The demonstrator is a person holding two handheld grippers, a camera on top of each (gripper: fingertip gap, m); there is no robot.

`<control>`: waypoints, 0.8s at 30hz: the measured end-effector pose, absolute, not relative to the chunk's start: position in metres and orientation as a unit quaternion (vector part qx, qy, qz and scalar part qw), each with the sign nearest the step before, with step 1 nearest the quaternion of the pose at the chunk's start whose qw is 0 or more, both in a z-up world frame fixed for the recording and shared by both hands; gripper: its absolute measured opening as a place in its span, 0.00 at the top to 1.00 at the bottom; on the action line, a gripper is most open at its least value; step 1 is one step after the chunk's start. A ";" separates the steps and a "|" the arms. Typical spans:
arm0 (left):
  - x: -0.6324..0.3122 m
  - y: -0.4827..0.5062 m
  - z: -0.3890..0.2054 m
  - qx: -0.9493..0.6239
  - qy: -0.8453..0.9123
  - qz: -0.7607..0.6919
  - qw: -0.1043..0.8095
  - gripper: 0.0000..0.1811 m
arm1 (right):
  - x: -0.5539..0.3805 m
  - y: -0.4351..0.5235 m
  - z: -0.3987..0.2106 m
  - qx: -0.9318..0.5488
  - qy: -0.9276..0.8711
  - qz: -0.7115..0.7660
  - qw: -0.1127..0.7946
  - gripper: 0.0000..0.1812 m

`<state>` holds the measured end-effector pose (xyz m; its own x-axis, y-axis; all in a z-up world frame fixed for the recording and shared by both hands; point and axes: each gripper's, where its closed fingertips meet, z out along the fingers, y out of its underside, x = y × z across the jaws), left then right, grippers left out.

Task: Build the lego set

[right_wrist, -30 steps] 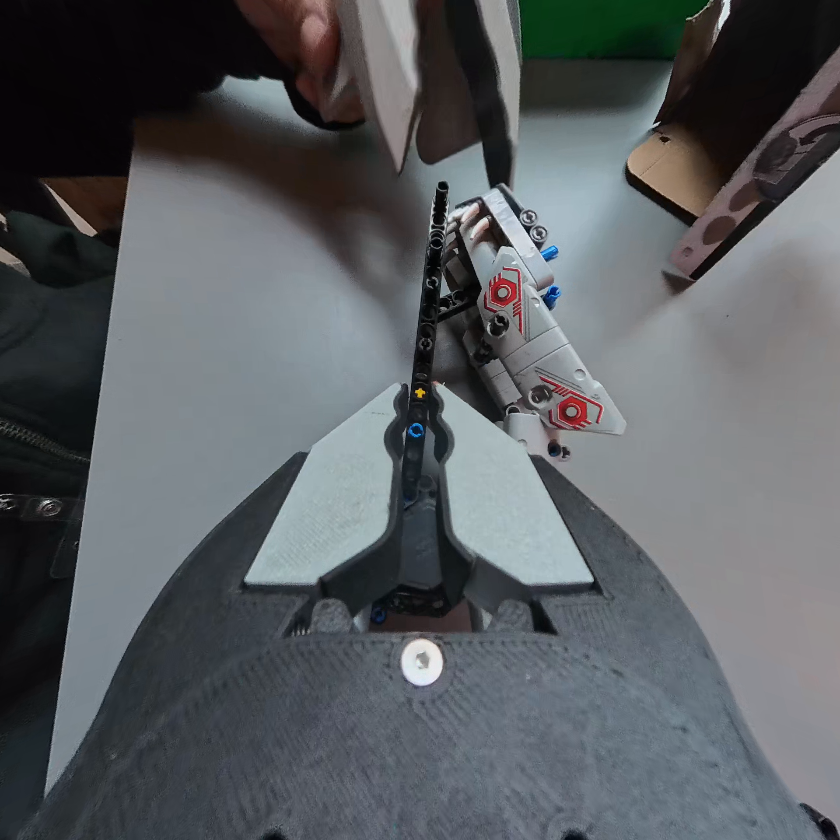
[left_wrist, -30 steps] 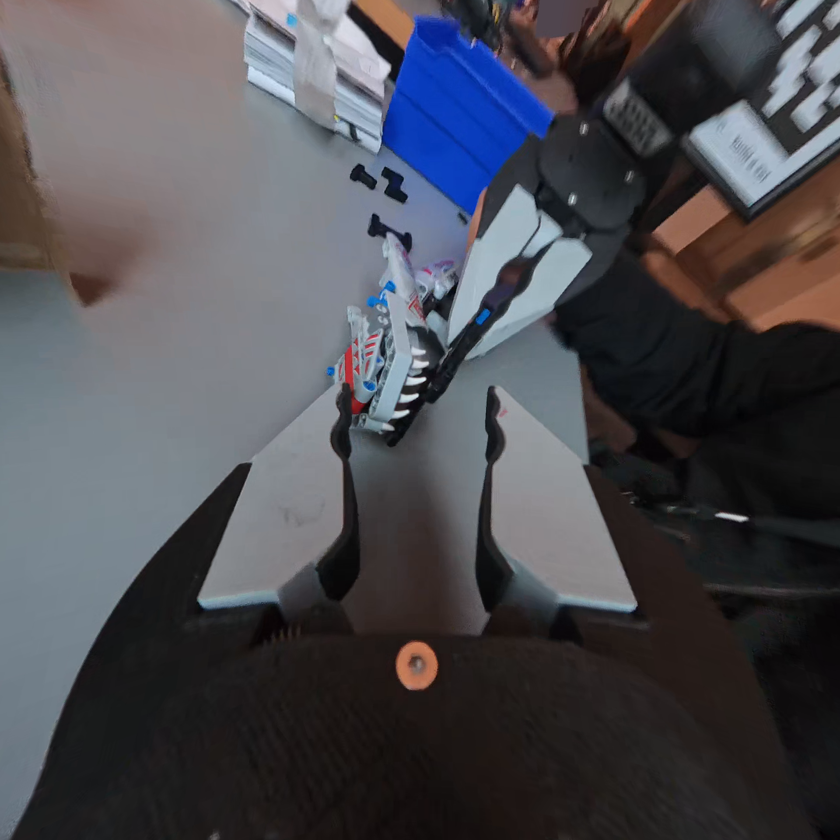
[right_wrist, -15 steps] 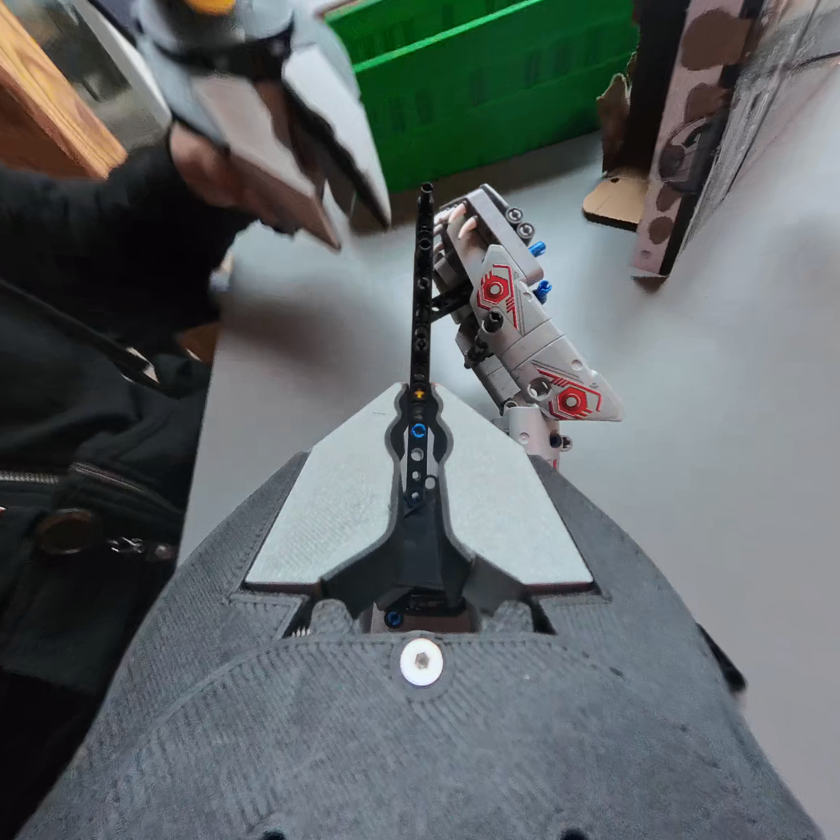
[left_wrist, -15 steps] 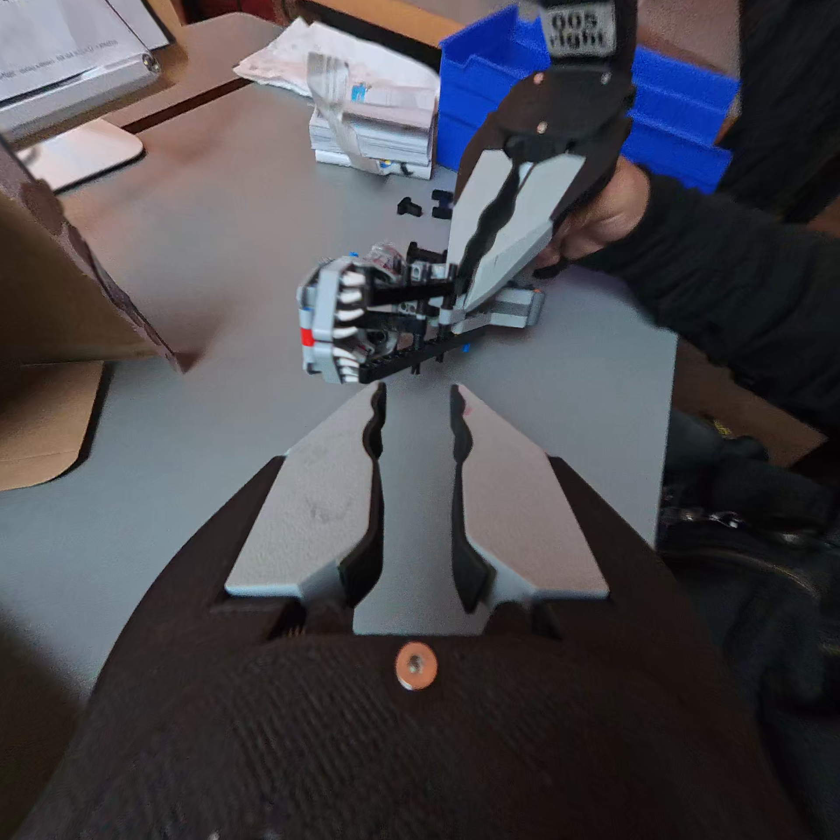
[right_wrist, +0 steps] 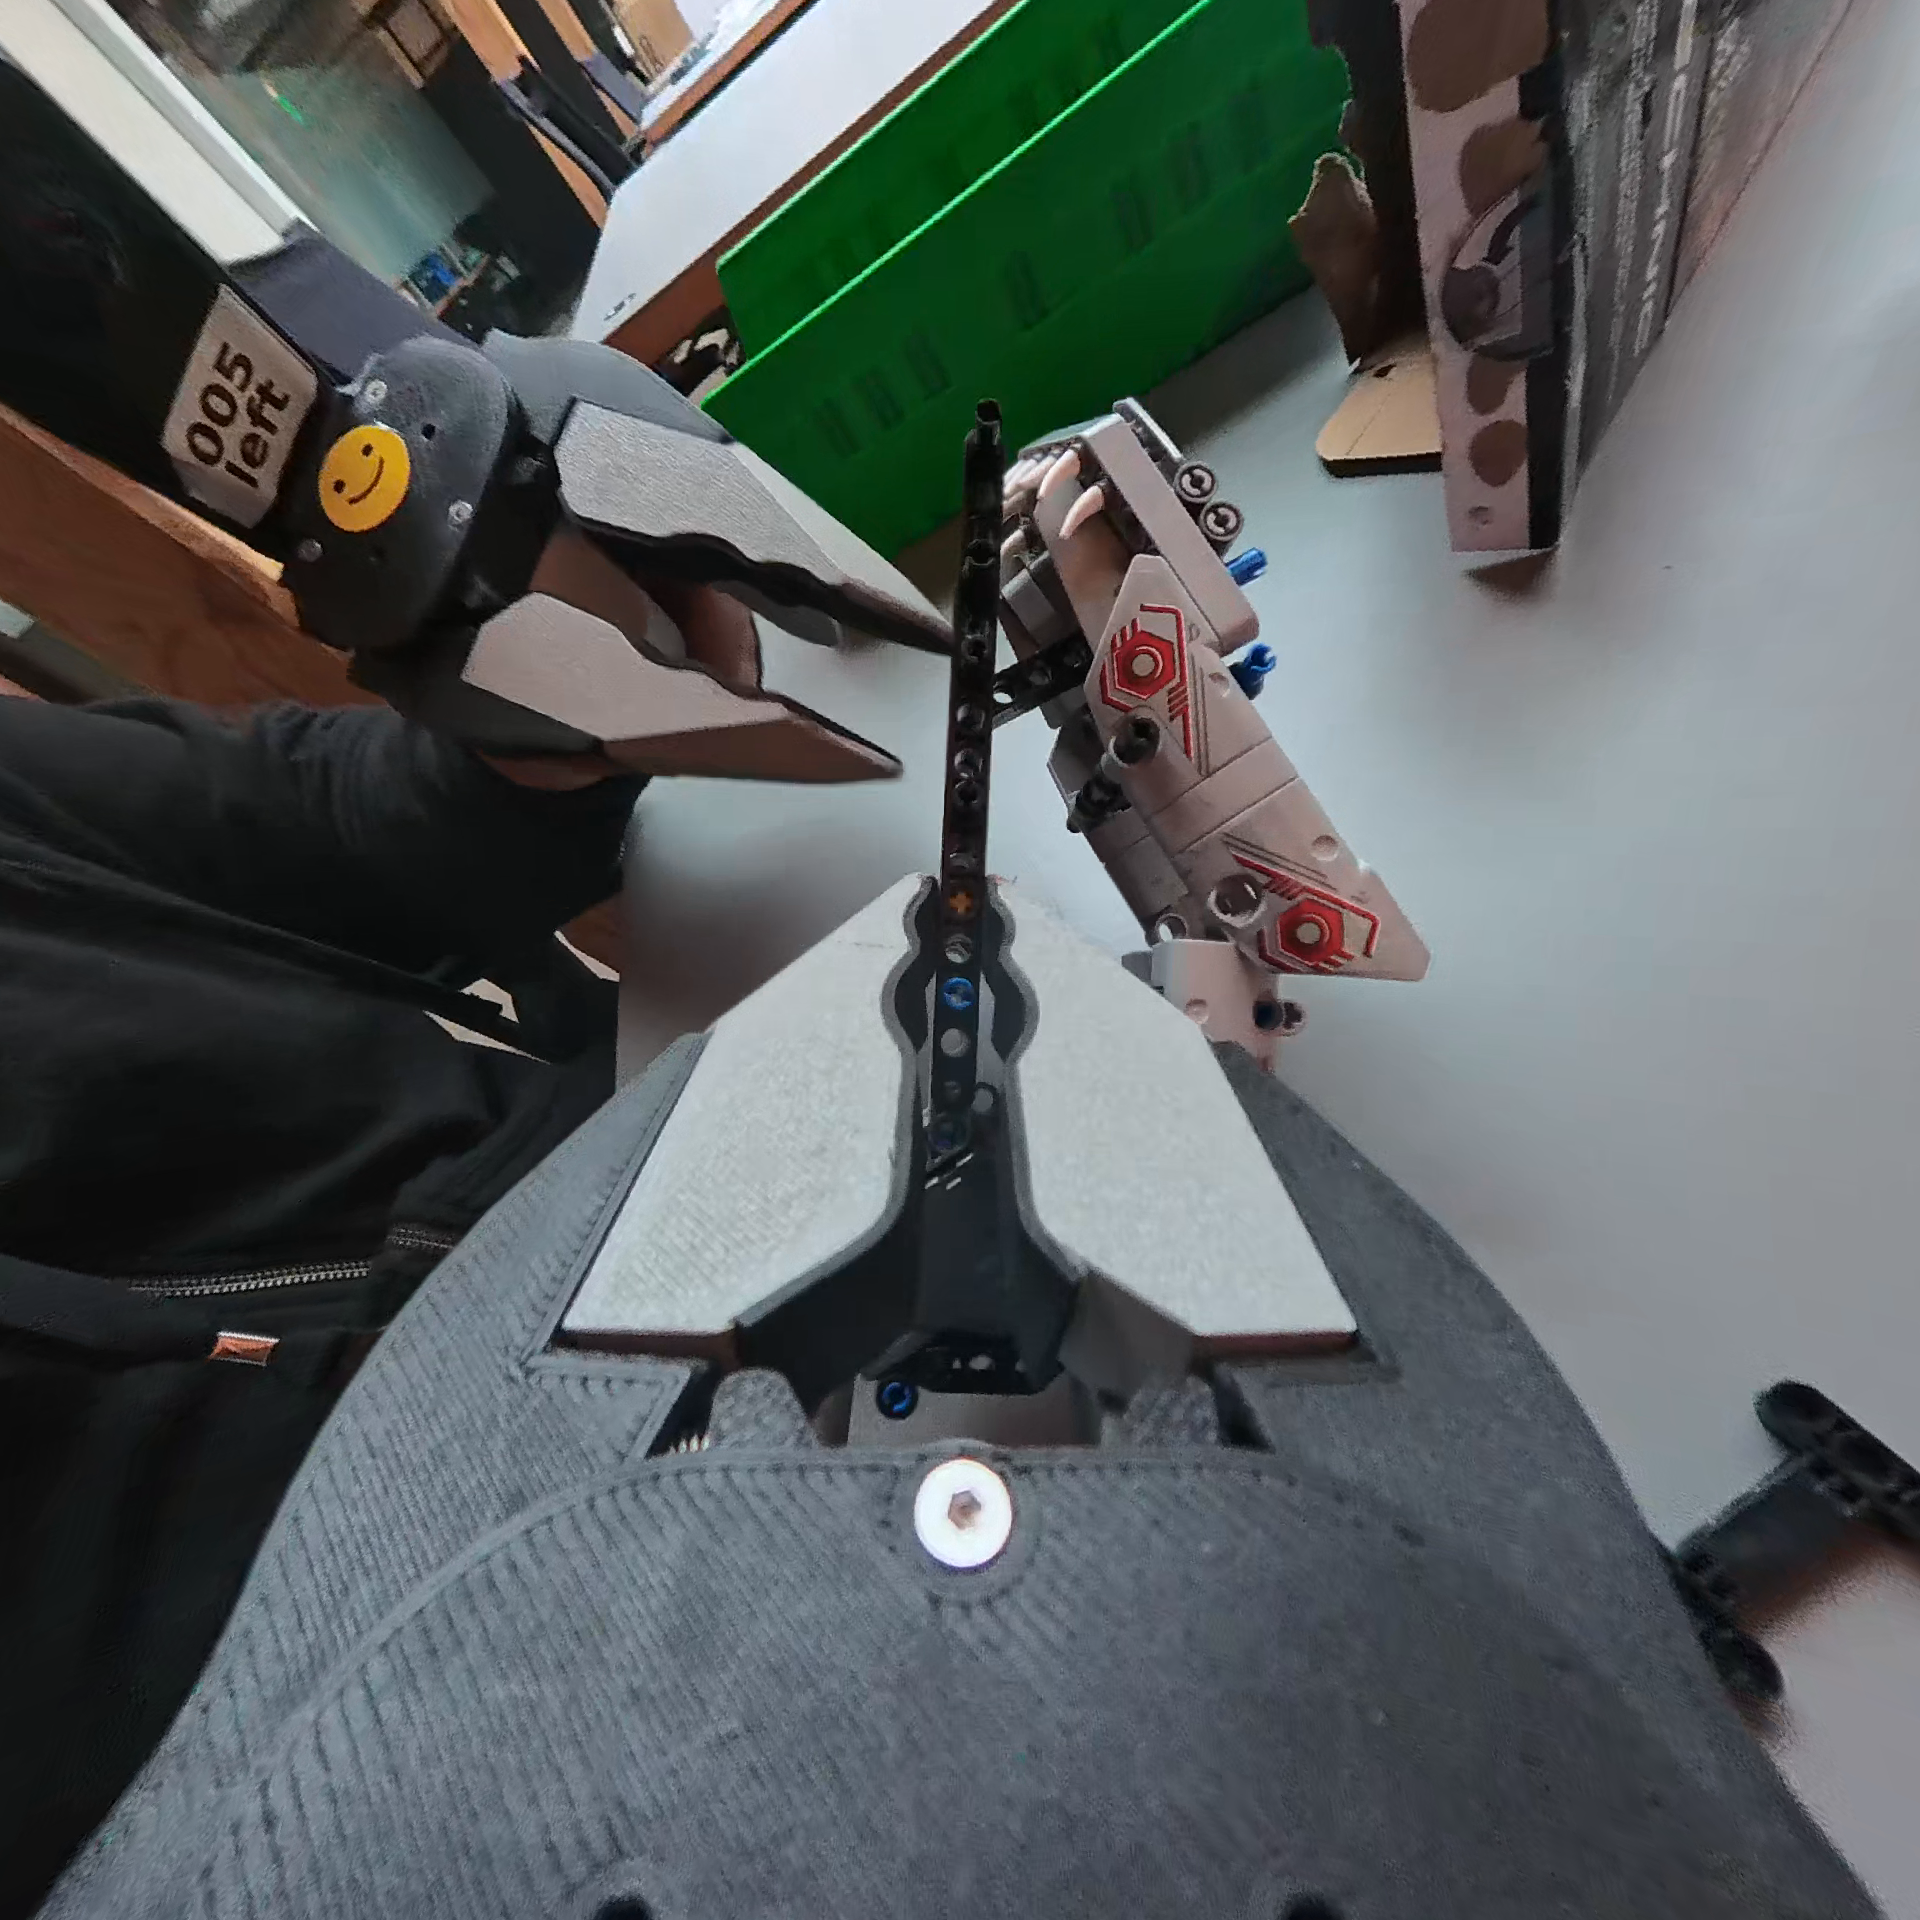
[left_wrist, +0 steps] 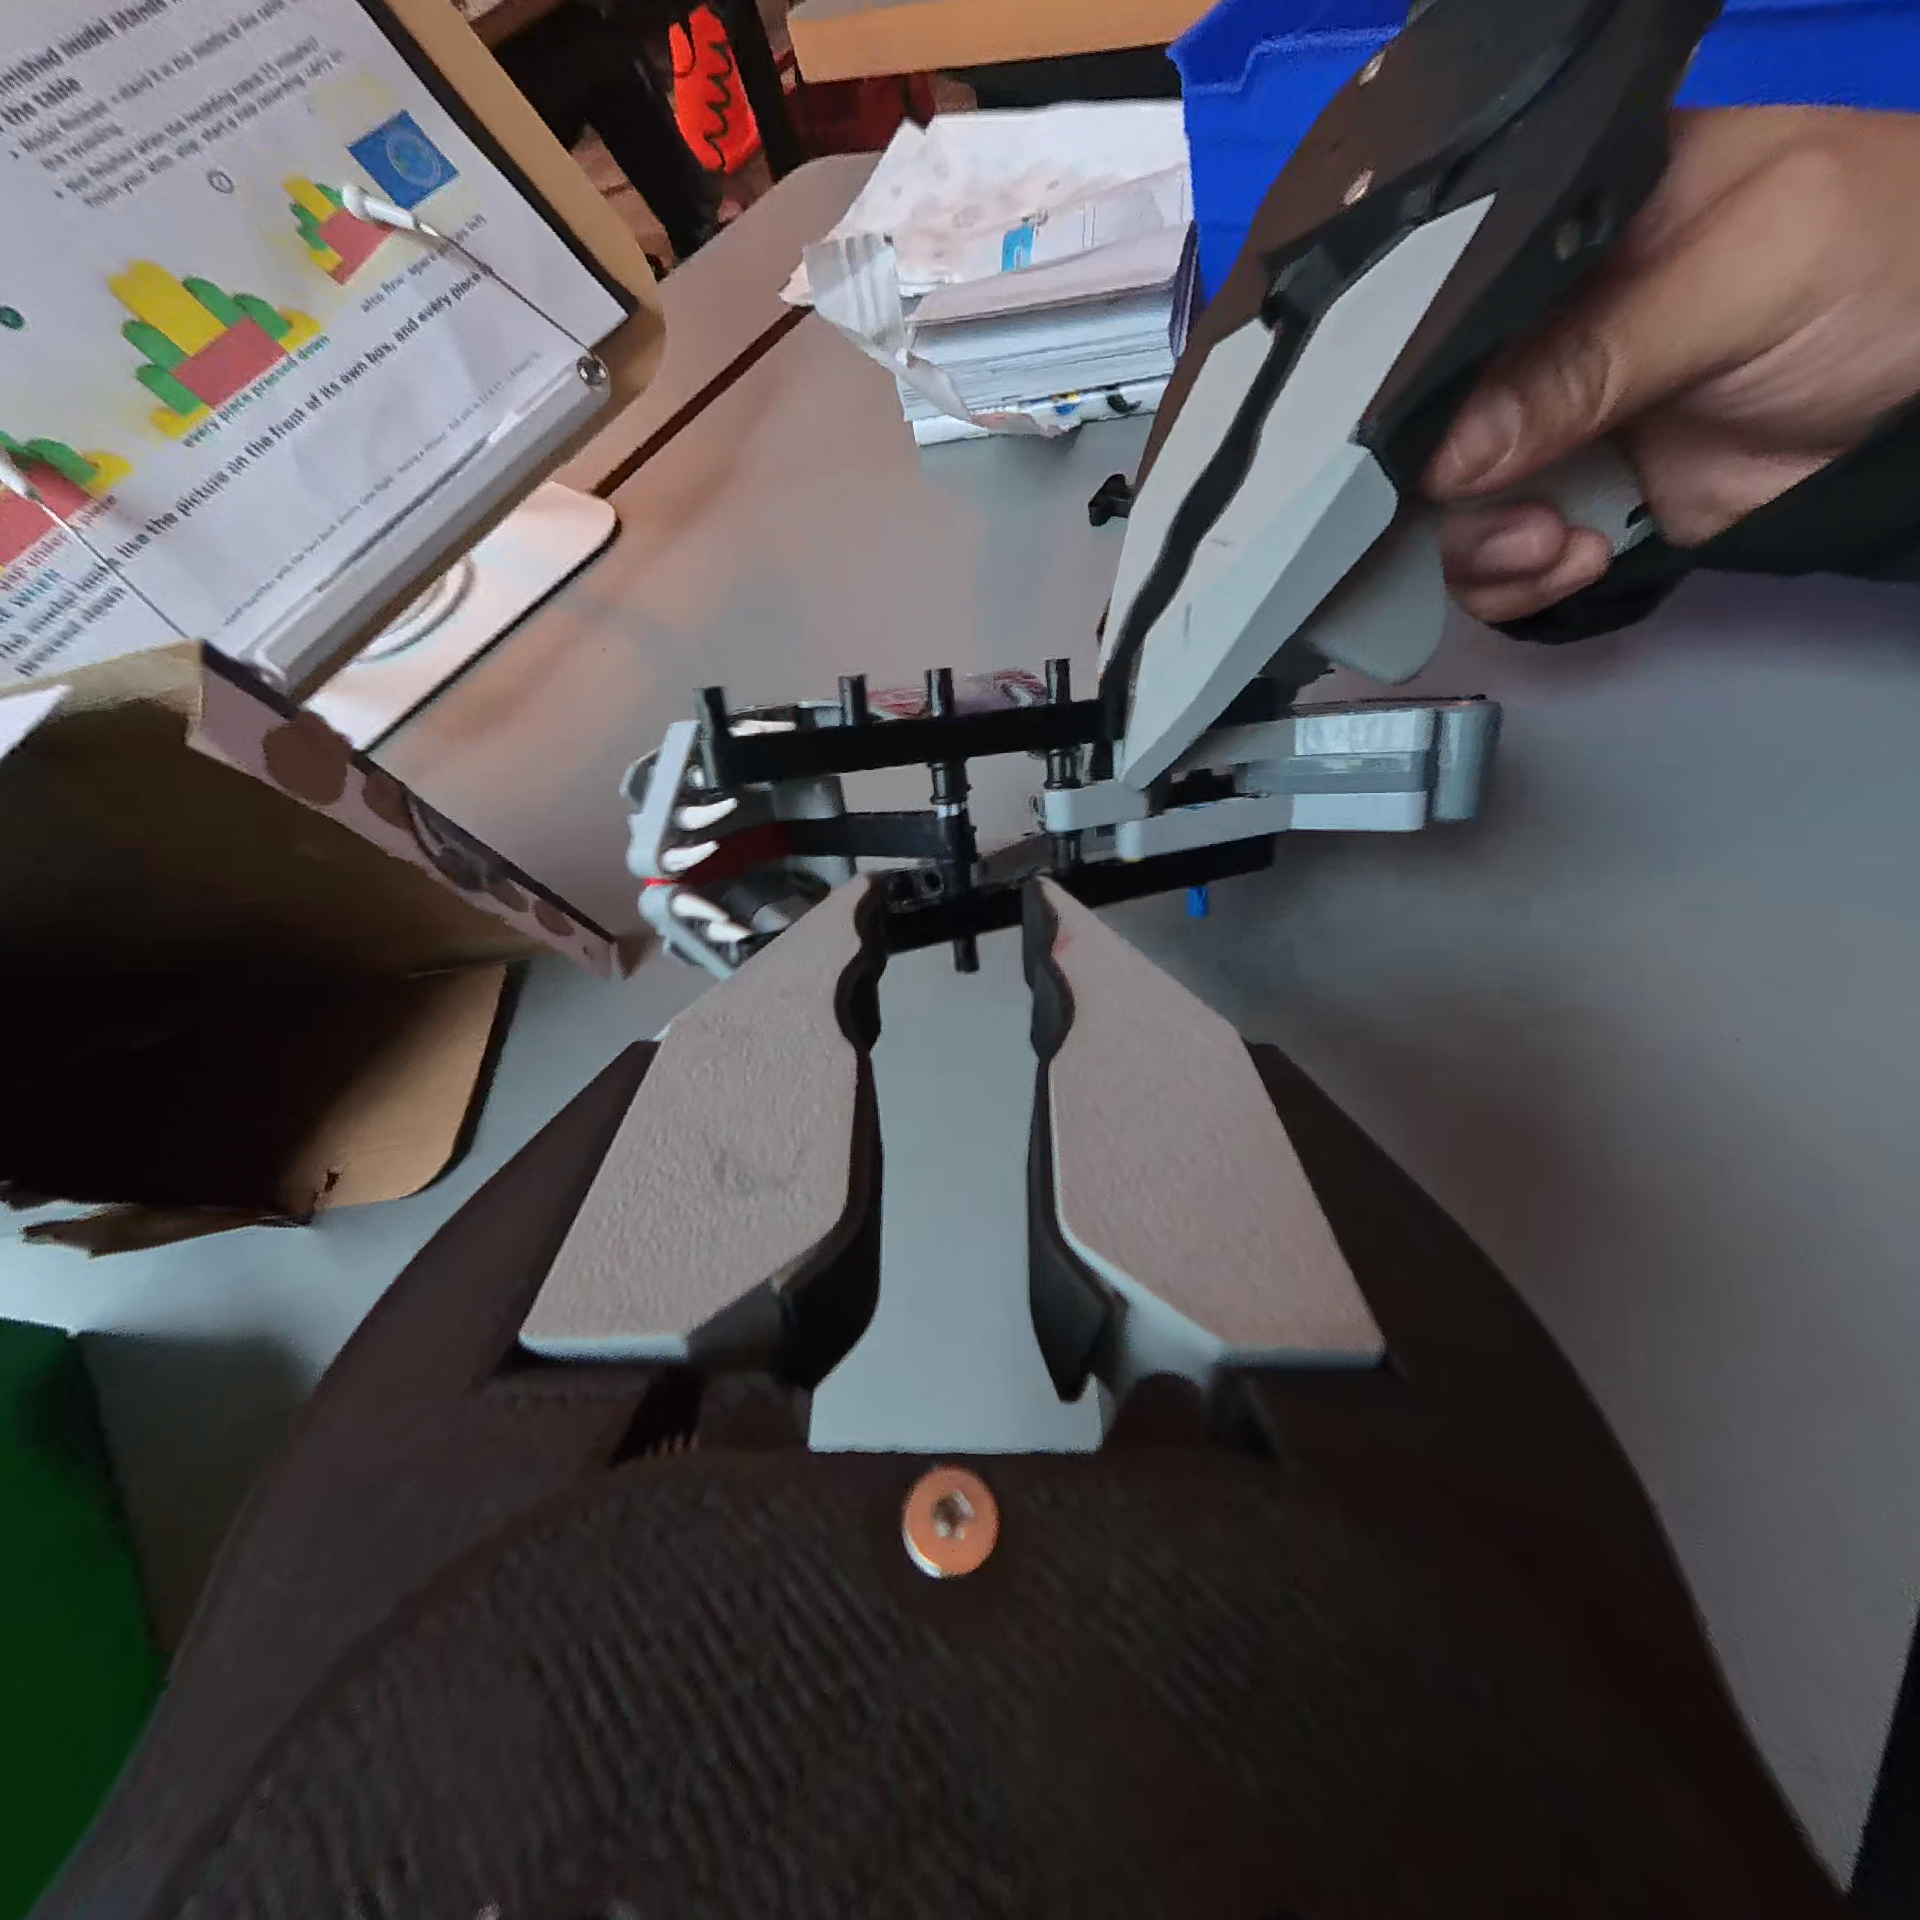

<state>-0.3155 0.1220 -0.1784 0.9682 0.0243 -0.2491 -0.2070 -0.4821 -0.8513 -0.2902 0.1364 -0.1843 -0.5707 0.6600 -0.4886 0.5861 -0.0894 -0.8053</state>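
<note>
A grey Lego model with red-marked panels and white teeth hangs off a long black beam. My right gripper is shut on that beam and holds the model above the grey table. In the left wrist view the model lies level in the air, with the right gripper clamped on its right side. My left gripper is open and empty. Its fingertips reach the model's black underside. It also shows in the right wrist view, just left of the beam.
An open cardboard box and a picture sheet on a stand are at the left. A paper stack and a blue bin are behind. A green bin, a printed box and a loose black piece lie around. Less than 4 cm separates the two grippers' tips.
My right gripper has lifted the model off the table and turned it level. My left gripper has swung round and closed in on it, with its jaws narrower than a second ago.
</note>
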 end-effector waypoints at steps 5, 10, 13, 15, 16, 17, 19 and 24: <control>-0.324 0.131 -0.184 -0.854 0.035 0.128 0.502 0.90 | -0.291 0.131 -0.189 -0.462 -0.678 0.571 0.024 0.98; -0.329 0.133 -0.196 -0.862 0.037 0.152 0.482 0.90 | -0.294 0.132 -0.192 -0.479 -0.662 0.576 0.010 0.98; -0.330 0.132 -0.193 -0.851 0.060 0.206 0.479 0.91 | -0.295 0.130 -0.192 -0.484 -0.652 0.584 -0.001 0.98; -0.331 0.133 -0.191 -0.844 0.068 0.228 0.481 0.92 | -0.295 0.130 -0.191 -0.486 -0.648 0.587 -0.002 0.98; -0.331 0.133 -0.189 -0.839 0.070 0.238 0.485 0.92 | -0.296 0.129 -0.190 -0.488 -0.644 0.590 -0.005 0.97; -0.331 0.132 -0.186 -0.832 0.070 0.248 0.491 0.93 | -0.297 0.129 -0.189 -0.489 -0.639 0.593 -0.008 0.98; -0.332 0.131 -0.184 -0.824 0.069 0.260 0.499 0.93 | -0.298 0.129 -0.188 -0.493 -0.633 0.596 -0.015 0.98; -0.334 0.131 -0.185 -0.813 0.085 0.299 0.491 0.94 | -0.301 0.128 -0.189 -0.509 -0.629 0.587 -0.013 0.98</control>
